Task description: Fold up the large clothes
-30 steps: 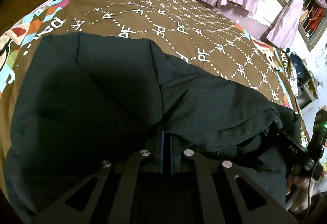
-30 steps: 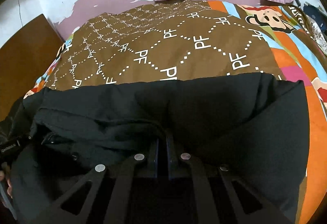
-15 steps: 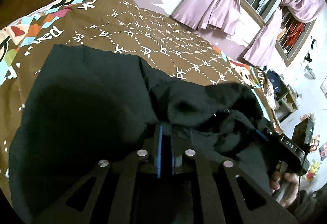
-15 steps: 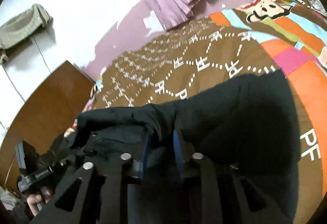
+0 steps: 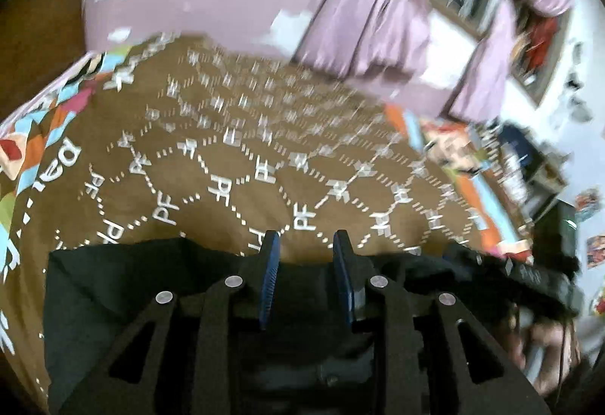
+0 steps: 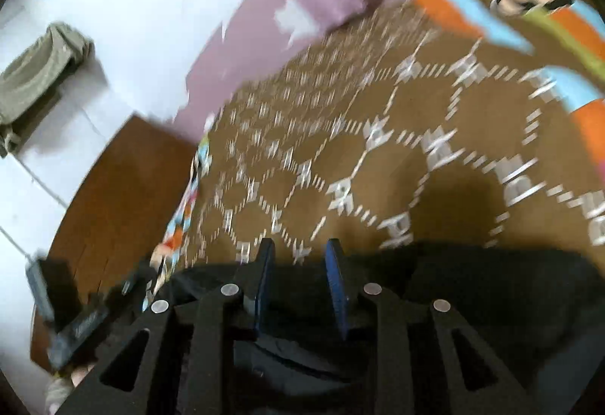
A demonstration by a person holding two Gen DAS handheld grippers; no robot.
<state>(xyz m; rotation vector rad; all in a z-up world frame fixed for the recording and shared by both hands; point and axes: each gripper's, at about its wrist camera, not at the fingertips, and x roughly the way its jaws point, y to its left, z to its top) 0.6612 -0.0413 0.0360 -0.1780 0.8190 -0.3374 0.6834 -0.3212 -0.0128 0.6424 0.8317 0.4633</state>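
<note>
Here, left tool (image 5: 306, 248) and right tool (image 6: 297, 256) both spread wide, empty, tilted above black garment (image 5: 113, 286).

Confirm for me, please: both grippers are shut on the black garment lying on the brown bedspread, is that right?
Not quite. Both grippers are open: the left wrist view shows the left gripper with jaws apart, and the right wrist view shows the same for the right gripper. The black garment does lie on the brown bedspread.

The left hand-held gripper (image 5: 306, 244) is hanging with its jaws parted and nothing between them, above a black garment (image 5: 124, 286) that is lying on the brown patterned bed (image 5: 234, 165).
</note>
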